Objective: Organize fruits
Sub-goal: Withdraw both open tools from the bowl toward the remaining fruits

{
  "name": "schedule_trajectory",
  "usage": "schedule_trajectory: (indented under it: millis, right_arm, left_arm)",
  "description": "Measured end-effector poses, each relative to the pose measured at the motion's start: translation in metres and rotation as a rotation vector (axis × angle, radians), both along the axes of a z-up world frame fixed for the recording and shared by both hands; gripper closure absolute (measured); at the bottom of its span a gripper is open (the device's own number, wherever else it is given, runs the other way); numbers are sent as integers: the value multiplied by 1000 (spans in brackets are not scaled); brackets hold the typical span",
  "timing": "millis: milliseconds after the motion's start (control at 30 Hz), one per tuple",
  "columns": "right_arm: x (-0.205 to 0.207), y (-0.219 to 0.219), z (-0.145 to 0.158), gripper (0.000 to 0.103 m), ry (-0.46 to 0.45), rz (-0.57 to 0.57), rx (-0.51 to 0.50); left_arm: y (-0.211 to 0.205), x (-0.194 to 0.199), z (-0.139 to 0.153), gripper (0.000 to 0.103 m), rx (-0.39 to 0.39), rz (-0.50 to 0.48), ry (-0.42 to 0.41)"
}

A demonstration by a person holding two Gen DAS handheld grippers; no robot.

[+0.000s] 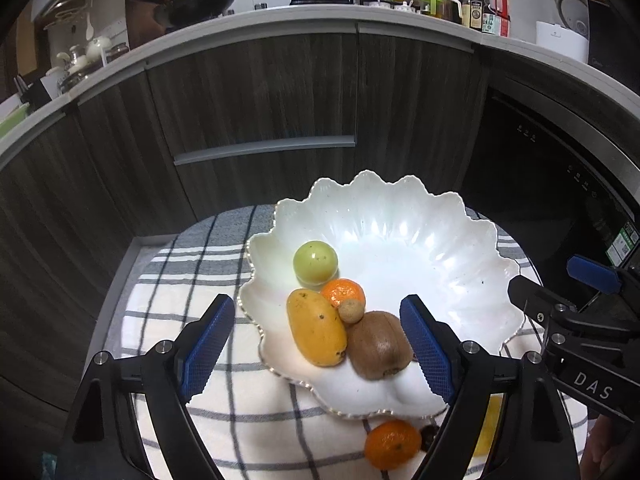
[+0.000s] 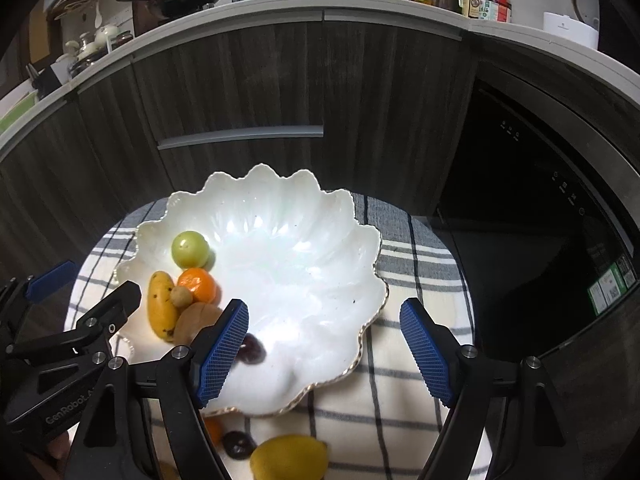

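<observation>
A white scalloped bowl point(image 1: 420, 240) stands on a checked cloth. At its left side lie a green round fruit point(image 1: 315, 262), a mandarin point(image 1: 344, 292), a small tan fruit point(image 1: 351, 311), a yellow mango point(image 1: 317, 332) and a kiwi point(image 1: 380, 344). My left gripper point(image 1: 318, 300) hovers open above this pile, its pads touching nothing. My right gripper point(image 2: 324, 308) is open over the bowl's point(image 2: 320, 240) near right part. A dark red fruit point(image 2: 254, 350) lies in the bowl beside its left finger. A second mandarin point(image 1: 392, 444), a dark fruit point(image 2: 238, 444) and a lemon point(image 2: 290, 460) lie on the cloth in front of the bowl.
The checked cloth point(image 1: 192, 280) covers a small round table. Dark wooden cabinets point(image 1: 260, 100) stand behind it, and a black appliance point(image 1: 540, 168) at the right. The counter above carries a wok point(image 1: 200, 0), a pot and bottles.
</observation>
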State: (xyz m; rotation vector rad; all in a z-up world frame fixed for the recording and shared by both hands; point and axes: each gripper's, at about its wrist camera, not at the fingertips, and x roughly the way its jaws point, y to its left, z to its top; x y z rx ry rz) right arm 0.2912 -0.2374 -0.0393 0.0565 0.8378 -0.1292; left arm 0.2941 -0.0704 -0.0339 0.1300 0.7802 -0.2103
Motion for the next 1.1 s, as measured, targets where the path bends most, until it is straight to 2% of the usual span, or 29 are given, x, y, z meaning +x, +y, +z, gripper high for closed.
schedule_trajectory:
  millis: [433,867,1100]
  right_arm:
    - [-40,22,14,24,-21,8,-23]
    - [-69,27,8,24,-11,-1,-20]
    - [-84,22,-2,24,-4,-13,-30]
  left_arm:
    - [21,-38,7,16,-5,22,-13]
    - [28,-70,6,17,-11,31,-28]
    - [23,-86,-6,17,12,12,-33]
